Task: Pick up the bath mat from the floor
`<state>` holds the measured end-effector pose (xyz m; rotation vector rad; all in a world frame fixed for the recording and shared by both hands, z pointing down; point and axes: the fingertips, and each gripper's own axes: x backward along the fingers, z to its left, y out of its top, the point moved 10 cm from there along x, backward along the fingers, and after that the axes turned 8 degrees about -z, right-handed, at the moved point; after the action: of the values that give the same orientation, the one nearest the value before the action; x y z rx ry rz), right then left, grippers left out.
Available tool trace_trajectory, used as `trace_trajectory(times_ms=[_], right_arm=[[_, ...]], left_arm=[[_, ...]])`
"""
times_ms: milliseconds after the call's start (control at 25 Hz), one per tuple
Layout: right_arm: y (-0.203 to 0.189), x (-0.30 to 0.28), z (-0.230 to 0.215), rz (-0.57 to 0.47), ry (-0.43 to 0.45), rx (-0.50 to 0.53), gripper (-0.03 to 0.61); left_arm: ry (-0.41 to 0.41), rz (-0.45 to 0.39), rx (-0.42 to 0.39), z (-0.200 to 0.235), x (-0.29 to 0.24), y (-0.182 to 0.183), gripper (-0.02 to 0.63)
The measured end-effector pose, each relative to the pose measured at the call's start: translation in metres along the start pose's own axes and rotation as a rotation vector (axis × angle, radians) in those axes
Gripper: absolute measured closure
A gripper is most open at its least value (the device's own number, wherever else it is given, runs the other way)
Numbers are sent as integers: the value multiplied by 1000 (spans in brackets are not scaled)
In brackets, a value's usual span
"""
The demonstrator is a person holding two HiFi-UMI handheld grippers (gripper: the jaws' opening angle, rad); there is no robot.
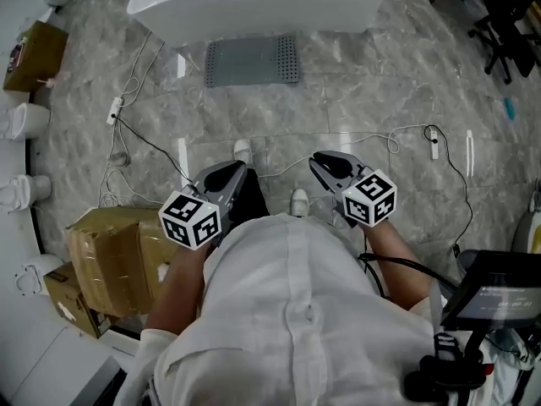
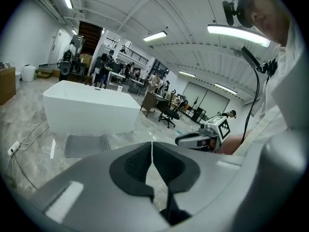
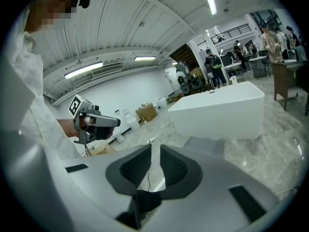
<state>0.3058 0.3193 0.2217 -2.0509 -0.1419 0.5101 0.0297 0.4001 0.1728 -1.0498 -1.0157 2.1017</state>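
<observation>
The grey perforated bath mat [image 1: 252, 60] lies flat on the marble floor in front of the white bathtub [image 1: 254, 2]. Both grippers hover well short of it, above the person's feet. My left gripper [image 1: 230, 172] points toward the mat; in its own view its tips [image 2: 152, 146] meet with nothing between them, and the mat [image 2: 87, 145] shows ahead to the left. My right gripper [image 1: 323, 162] holds its jaws a narrow slit apart [image 3: 155, 149], empty, with the mat [image 3: 205, 146] beyond to the right. Each gripper shows in the other's view.
A taped cardboard box [image 1: 118, 260] stands at the left near my left arm. White cables [image 1: 144, 142] and power strips [image 1: 114, 108] trail over the floor between me and the mat. Office chairs [image 1: 503, 32] stand far right; a black device [image 1: 499, 290] sits lower right.
</observation>
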Motion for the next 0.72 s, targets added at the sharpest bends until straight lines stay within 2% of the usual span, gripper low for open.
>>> trace_trajectory(times_ms=[280, 480, 720], right_arm=[[30, -50, -21, -15, -110, -64, 555], [61, -112, -34, -11, -180, -71, 557], [79, -181, -52, 5, -268, -84, 557]], left_arm=[[-102, 26, 2, 81, -40, 44, 606], [-162, 55, 7, 155, -55, 83, 606], [-222, 112, -8, 235, -71, 108, 607]])
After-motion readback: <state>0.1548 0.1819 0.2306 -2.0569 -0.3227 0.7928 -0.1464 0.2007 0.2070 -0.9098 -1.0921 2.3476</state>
